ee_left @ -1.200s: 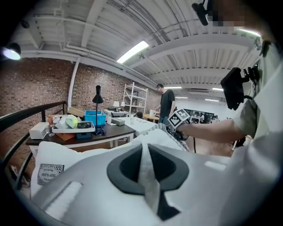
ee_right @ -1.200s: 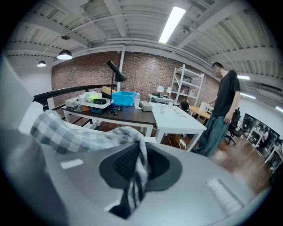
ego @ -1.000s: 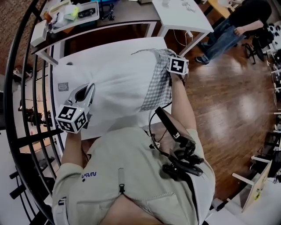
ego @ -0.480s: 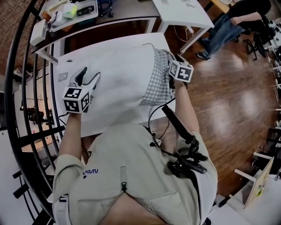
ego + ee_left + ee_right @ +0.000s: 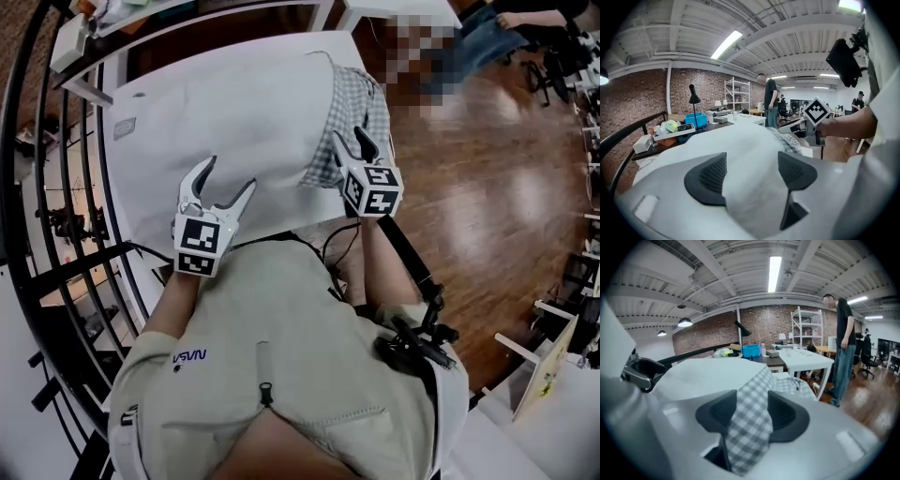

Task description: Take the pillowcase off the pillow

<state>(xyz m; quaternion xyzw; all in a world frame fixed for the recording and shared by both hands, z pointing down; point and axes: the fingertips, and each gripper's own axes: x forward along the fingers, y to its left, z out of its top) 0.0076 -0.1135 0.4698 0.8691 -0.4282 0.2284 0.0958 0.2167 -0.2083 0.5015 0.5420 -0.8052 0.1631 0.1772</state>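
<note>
Fingers of your left gripper were spreading wide, the white pillow between them; your right gripper was opening too, the checked pillowcase between its jaws, bunched at the pillow's right end, nearer that hand

Near edge of pillow hidden behind the wearer's torso. White pillow on white table: boundary unclear. Can't tell how much pillow sits inside checked pillowcase. Desk cropped top-left, clutter too small to name. Bystander cut off by top edge.
</note>
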